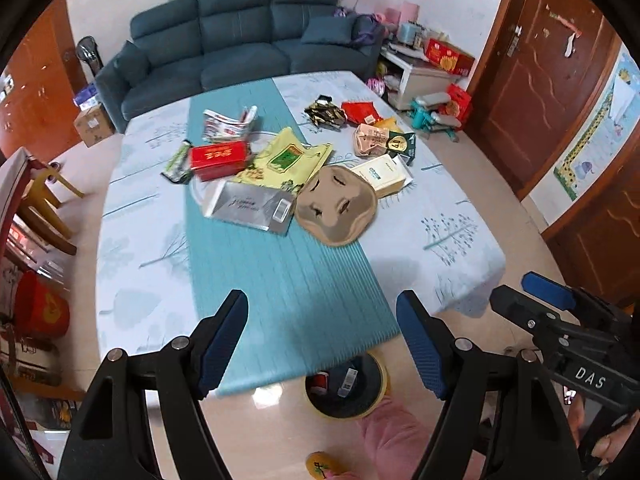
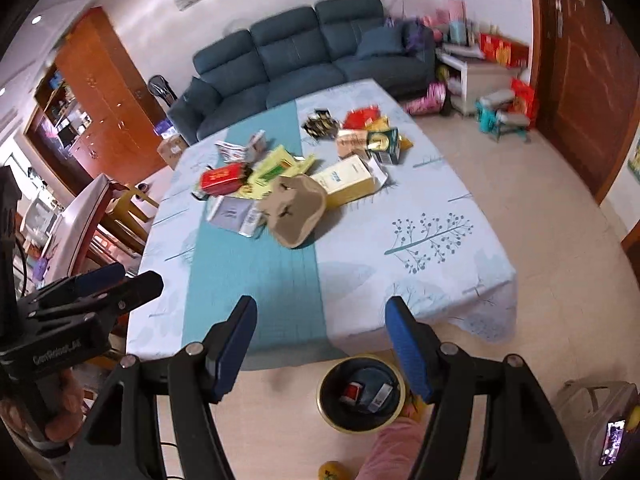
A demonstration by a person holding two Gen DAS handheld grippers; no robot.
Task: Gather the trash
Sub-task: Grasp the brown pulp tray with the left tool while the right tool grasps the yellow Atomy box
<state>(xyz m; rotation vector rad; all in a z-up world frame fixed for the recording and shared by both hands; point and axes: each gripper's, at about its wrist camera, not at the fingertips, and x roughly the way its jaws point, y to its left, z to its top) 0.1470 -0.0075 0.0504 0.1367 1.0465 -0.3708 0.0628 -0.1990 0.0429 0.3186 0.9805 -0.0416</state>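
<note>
Both tools hang empty over the near edge of the table (image 1: 132,240). The left gripper (image 1: 322,344) has its 2 jaws spread wide with nothing between them, and the right gripper (image 2: 320,348) is likewise released and holds nothing.

The trash sits in 1 loose heap on the table, and the brown cardboard tray (image 1: 338,206) is the landmark, being the piece nearest the person. Just left of the tray and touching it lies a silver packet (image 1: 250,206), with its long axis running roughly left to right across the teal runner (image 1: 288,292). Behind the tray is a yellow bag (image 1: 290,160); left of that, a red box (image 1: 219,159). Right of the tray and partly under its edge is a white and yellow box (image 1: 384,174), with more wrappers further back.

The bin (image 2: 362,394) stands on the floor below the near table edge, on the person's side of the tray, already holding a few items.

The tray lies straight ahead of both tools, well apart from each. It looks slightly nearer the right gripper's line, while the silver packet falls more to the left gripper's side. A reach forward and down seems needed, then a return toward the bin.
</note>
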